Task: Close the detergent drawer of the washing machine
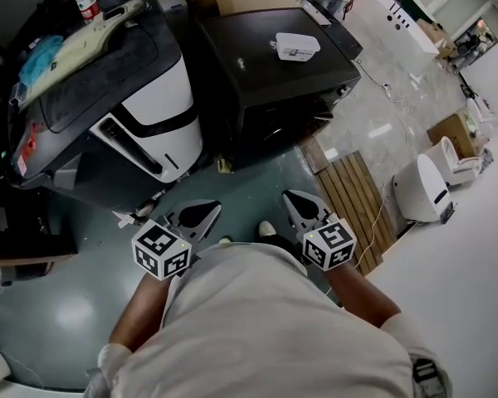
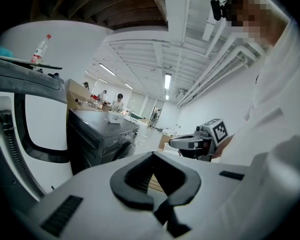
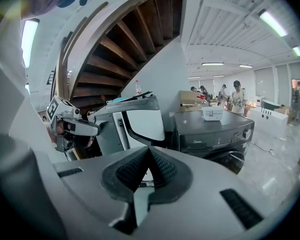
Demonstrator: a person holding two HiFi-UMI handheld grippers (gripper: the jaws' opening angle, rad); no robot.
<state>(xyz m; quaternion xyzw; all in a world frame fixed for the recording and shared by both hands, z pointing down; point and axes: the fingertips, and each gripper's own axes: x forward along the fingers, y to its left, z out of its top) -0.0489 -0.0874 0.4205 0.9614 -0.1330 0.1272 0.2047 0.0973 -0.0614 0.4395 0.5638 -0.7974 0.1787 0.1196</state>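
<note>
Left hand-held gripper [image 1: 201, 212] and right hand-held gripper [image 1: 297, 199] hovering near body, pads pressing together, holding nothing. Both staying well apart from dark grey front-loading washing machine [image 1: 266, 65]. Detergent drawer [image 3: 192, 140] in upper front panel seeming flush, so closing probably finishing. Next move calling for checking seam

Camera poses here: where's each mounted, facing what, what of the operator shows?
Head view: on the person's head, steeply down at the washing machine, left tool, right tool; shirt, forearms show.
Left gripper view: on the left tool, looking along its shut jaws; shirt at right.
Right gripper view: on the right tool, along its shut jaws; shirt at left.
Shared: both show the washing machine and the opposite tool.
</note>
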